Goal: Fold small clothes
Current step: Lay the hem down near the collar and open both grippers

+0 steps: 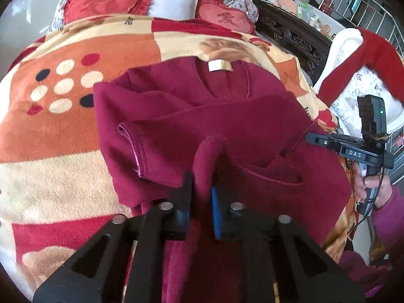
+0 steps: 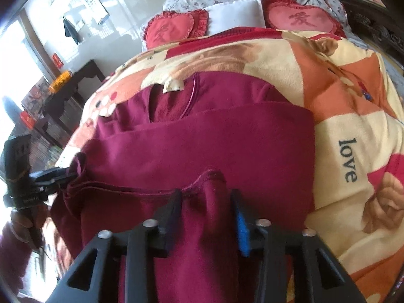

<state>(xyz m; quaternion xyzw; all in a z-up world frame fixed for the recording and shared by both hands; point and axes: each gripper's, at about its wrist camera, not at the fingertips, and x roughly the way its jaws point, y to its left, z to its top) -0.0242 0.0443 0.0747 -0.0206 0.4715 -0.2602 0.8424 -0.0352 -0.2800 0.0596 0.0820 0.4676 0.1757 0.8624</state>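
garment (image 1: 217, 126) on blanket (image 1: 63, 131), pillows (image 1: 101, 3) behind it

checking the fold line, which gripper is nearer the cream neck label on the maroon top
Cannot tell. Left gripper and right gripper both pinch the hem of the maroon fleece top, each about equally far from the cream label.

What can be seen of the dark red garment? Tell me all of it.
The dark red garment is a fleecy, soft-looking top lying on the patterned blanket, neckline away from the cameras, with a cream label inside the collar. Its near part is lifted and carried over the rest, stitched hem showing. The left tool and the right tool each pinch a bunched ridge of its near edge.
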